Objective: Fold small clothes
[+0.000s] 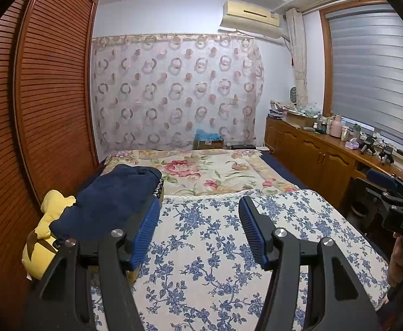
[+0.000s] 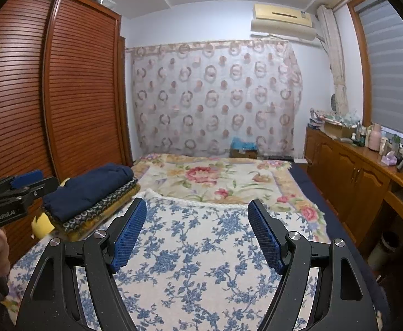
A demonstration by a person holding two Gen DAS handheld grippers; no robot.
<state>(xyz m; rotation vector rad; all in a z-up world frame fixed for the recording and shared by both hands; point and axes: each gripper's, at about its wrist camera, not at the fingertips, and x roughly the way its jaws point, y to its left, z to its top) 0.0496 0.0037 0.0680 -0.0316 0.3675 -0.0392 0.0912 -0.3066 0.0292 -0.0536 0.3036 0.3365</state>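
Left gripper (image 1: 198, 229) spread wide, holding nothing, folded clothes stack (image 1: 113, 201) touching its left finger, right gripper (image 2: 197, 231) likewise wide, empty, above blue-floral sheet (image 2: 201, 270)

Both wrist cameras are hovering low and close over the bed (image 1: 201, 248) (image 2: 195, 248), looking lengthwise toward the curtained wall (image 1: 173, 91) (image 2: 215, 96), sharing nearly everything.

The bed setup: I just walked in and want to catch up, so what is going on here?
A person holds a gripper in each hand over a bed with a blue floral cover. The left gripper and right gripper are both open and hold nothing. A stack of folded clothes, navy garment on top, sits at the bed's left side by a yellow plush toy. No unfolded garment lies on the cover in view.
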